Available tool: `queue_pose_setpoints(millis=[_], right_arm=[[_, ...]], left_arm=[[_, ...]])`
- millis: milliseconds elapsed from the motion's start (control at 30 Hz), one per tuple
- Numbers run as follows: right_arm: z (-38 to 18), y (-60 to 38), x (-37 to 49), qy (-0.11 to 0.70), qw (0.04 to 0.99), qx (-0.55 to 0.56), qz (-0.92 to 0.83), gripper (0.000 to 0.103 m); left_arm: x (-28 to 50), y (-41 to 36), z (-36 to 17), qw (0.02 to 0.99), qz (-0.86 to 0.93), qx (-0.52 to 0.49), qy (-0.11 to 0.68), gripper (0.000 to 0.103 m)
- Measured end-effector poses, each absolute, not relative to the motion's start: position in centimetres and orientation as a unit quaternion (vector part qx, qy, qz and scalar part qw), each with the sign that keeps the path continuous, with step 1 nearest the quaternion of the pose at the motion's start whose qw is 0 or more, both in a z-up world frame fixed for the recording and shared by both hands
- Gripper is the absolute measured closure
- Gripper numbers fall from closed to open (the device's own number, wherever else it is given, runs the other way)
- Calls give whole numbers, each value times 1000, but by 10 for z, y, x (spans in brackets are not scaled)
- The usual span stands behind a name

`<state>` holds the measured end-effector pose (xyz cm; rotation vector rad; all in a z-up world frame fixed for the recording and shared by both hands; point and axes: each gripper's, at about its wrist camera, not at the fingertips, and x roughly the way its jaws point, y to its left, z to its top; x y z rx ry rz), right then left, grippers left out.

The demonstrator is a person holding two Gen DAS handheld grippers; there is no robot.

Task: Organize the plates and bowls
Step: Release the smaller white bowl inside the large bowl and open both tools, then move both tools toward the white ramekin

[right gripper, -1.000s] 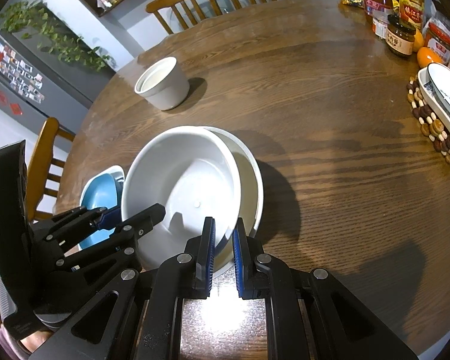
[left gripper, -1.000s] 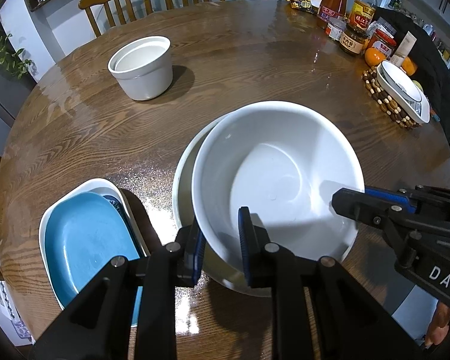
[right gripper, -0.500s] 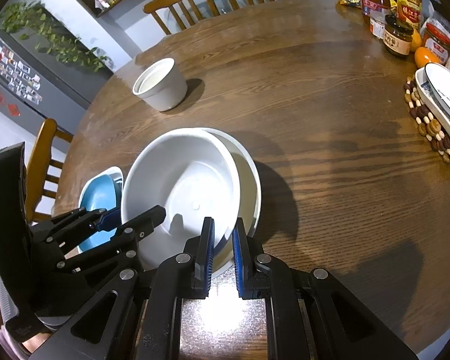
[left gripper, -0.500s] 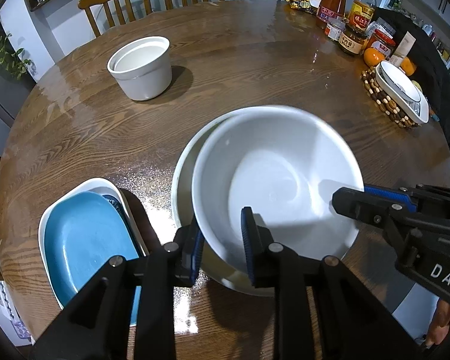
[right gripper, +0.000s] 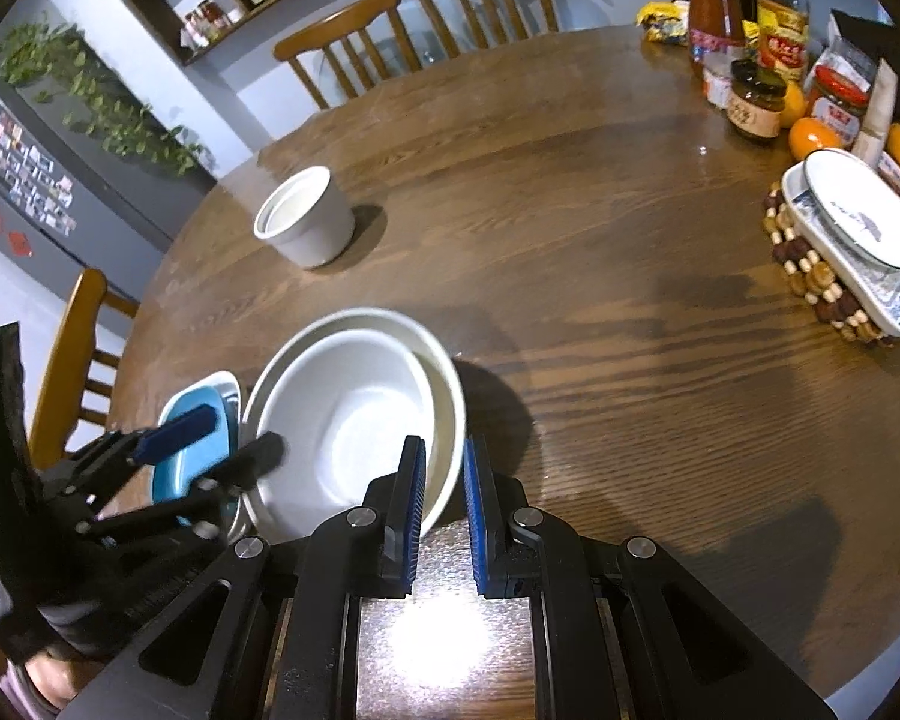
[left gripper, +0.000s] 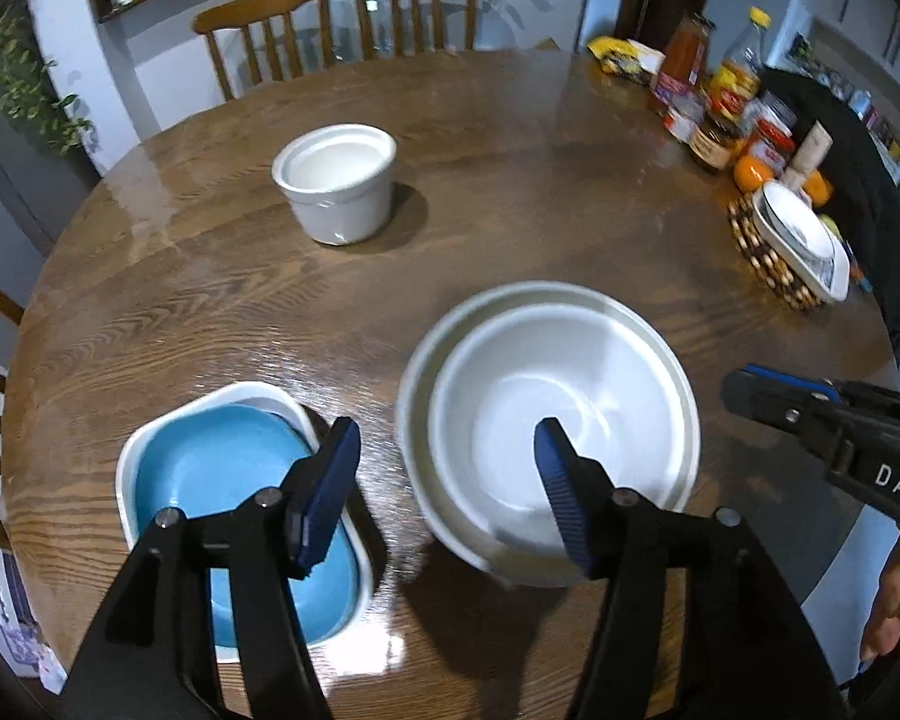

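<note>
at the table's (left gripper: 510, 192) near left edge a blue plate (left gripper: 210, 480) lies in a white rectangular dish (left gripper: 127, 468). the left gripper (left gripper: 444, 486) is opening, its pads clear of the white bowl (left gripper: 546, 420) (nested in a wider bowl (left gripper: 660, 348)). the right gripper (right gripper: 444, 498) is nearly pressed together, with that bowl's rim between its pads, though contact is unclear.

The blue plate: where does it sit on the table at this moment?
The blue plate lies inside a white rectangular dish at the near left edge of the round table, just left of the stacked white bowls, partly behind the left gripper.
</note>
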<state>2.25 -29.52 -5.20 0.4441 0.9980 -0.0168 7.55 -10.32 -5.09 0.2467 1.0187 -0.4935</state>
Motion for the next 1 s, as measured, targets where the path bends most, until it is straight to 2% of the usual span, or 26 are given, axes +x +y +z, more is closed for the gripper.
queue_pose_setpoints(millis=[67,267,400,667,733,800,867,1000], right_arm=[[-49,-297,22,472,856,212,-8,91],[-30,-293,28,457,865,205,5,91],[-15,-290,32,446,873,195,16,91],[11,-279,45,430,886,171,35,90],[16,-276,49,428,888,163,38,75],[23,-274,54,421,893,152,35,44],[29,-271,61,417,897,141,32,39],[36,-269,76,419,895,146,41,39]], left_arm=[[80,-96,-46,842,-223,105,480,34],[90,-81,-32,856,-196,84,472,33],[91,-77,-20,868,-182,84,454,21],[97,-76,1,883,-174,87,427,21],[101,-76,4,885,-171,86,424,21],[105,-77,6,887,-163,85,423,21],[110,-76,8,889,-158,84,422,21],[126,-74,12,888,-151,74,429,21]])
